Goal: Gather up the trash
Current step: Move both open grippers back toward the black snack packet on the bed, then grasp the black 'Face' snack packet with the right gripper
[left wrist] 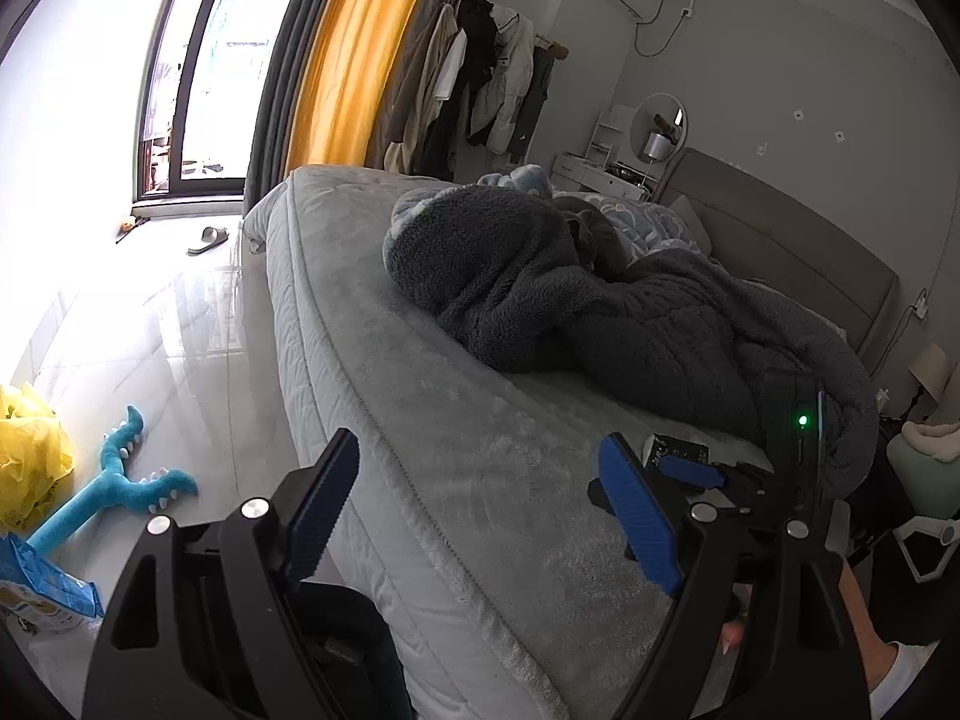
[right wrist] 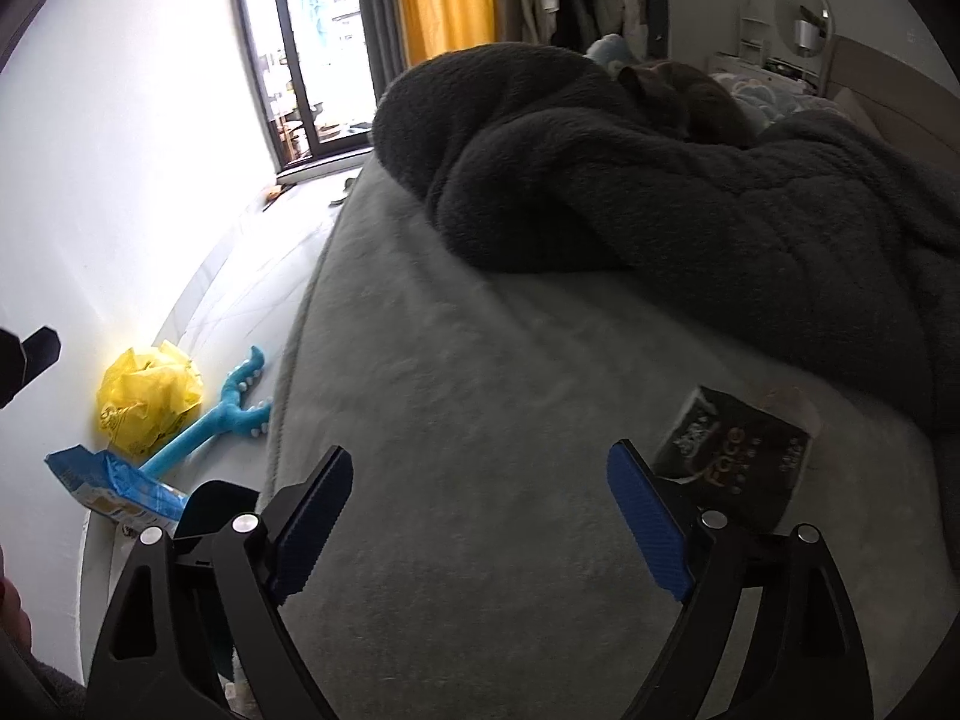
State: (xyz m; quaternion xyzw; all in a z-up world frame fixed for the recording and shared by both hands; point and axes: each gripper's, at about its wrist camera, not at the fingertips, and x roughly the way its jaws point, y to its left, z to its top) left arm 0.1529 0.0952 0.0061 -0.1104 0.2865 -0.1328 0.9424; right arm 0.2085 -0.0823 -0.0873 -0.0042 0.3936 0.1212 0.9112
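A dark tissue pack (right wrist: 735, 462) marked "Face" lies on the grey bed (right wrist: 480, 390), just right of my right gripper's right finger. It also shows in the left wrist view (left wrist: 675, 451), small, beyond the other gripper. My right gripper (right wrist: 480, 480) is open and empty over the bed. My left gripper (left wrist: 480, 468) is open and empty over the bed's edge (left wrist: 372, 420). A crumpled yellow plastic bag (right wrist: 147, 399) and a blue snack wrapper (right wrist: 114, 483) lie on the floor at left; both show in the left wrist view too, bag (left wrist: 30, 450) and wrapper (left wrist: 42, 588).
A dark fleece blanket (left wrist: 600, 300) is heaped on the bed with a grey cat (right wrist: 678, 90) curled on it. A blue toy (left wrist: 120, 486) lies on the white floor beside the bed. A slipper (left wrist: 210, 238) sits near the window. Clothes hang at the back.
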